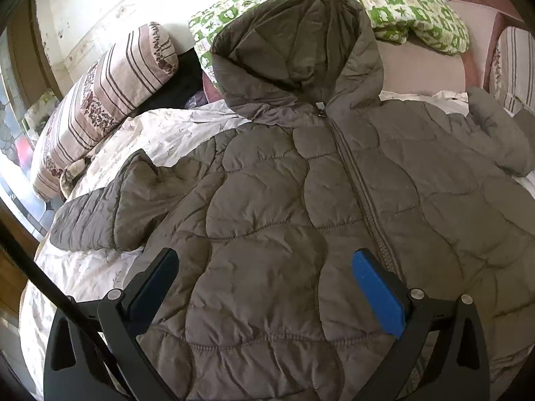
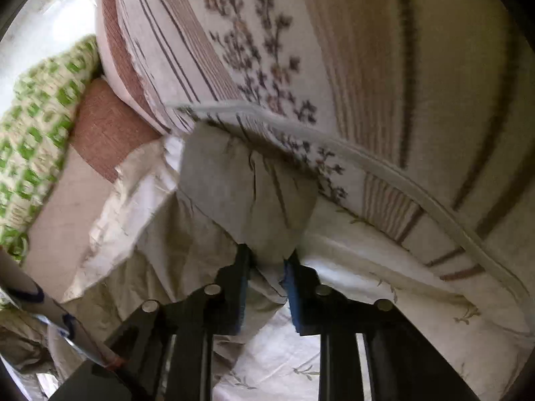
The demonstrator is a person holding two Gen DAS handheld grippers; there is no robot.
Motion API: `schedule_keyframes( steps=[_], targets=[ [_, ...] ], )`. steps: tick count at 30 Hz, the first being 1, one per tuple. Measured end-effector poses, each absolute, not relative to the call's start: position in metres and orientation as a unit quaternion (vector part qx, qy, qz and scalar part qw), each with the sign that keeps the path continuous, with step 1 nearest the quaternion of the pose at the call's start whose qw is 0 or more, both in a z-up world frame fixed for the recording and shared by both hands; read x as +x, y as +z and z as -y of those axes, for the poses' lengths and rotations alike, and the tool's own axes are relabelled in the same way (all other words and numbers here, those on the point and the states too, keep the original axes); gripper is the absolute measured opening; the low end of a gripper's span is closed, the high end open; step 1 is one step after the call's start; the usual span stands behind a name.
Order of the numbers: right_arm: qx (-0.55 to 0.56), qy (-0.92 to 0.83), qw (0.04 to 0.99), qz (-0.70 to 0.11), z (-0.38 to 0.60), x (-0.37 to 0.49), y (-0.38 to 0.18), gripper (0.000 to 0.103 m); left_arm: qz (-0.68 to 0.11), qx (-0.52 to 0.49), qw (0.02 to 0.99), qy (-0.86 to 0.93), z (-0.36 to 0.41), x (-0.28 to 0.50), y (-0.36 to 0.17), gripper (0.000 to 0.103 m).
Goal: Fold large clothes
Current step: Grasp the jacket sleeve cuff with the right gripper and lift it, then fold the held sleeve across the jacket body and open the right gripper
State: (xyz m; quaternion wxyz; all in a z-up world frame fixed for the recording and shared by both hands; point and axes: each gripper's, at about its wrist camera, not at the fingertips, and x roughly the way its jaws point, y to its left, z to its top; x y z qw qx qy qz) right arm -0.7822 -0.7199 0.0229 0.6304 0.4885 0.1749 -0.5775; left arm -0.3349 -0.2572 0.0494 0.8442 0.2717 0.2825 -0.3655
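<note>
Hovering over the lower front of the jacket (image 1: 301,200), the left gripper (image 1: 264,264) is spreading its jaws wide, one blue-padded finger to each side of a quilted panel just left of the zipper (image 1: 361,193), with nothing pinched between them. That grey-brown hooded puffer jacket is lying face up and zipped on the white bedsheet (image 1: 160,130), its hood (image 1: 301,46) pointing away toward a green patterned quilt (image 1: 401,3), one sleeve stretching out to the left and the other reaching toward the right edge of the view. A striped floral pillow (image 1: 110,97) is resting beyond the left sleeve. Seen from the right wrist camera, the right gripper (image 2: 267,260) is clamping its fingers on the end of a sleeve (image 2: 247,193), the grey-brown fabric bunching up between the blue pads. This sleeve end is sitting above the pale sheet, right beside another striped floral pillow (image 2: 334,67) that is filling the upper part of that blurred view.
</note>
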Motion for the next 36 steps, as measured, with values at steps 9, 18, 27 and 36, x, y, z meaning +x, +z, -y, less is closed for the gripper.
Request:
schedule_keyframes(
  steps=[9, 18, 27, 36],
  targets=[
    [0.436, -0.591, 0.669, -0.11, 0.657, -0.795, 0.105, 0.012, -0.294, 0.26, 0.845, -0.364, 0.253, -0.331, 0.052, 0.103],
    [0.353, -0.551, 0.753, -0.072, 0.568, -0.753, 0.245, 0.012, -0.305, 0.223, 0.853, -0.36, 0.235, -0.318, 0.069, 0.103],
    [0.315, -0.424, 0.842, -0.108, 0.464, -0.624, 0.301, 0.012, -0.326, 0.18, 0.864, -0.34, 0.215, -0.294, 0.083, 0.103],
    [0.311, -0.305, 0.881, -0.185, 0.39, -0.485, 0.251, 0.012, -0.355, 0.127, 0.878, -0.295, 0.188, -0.255, 0.089, 0.103]
  ],
)
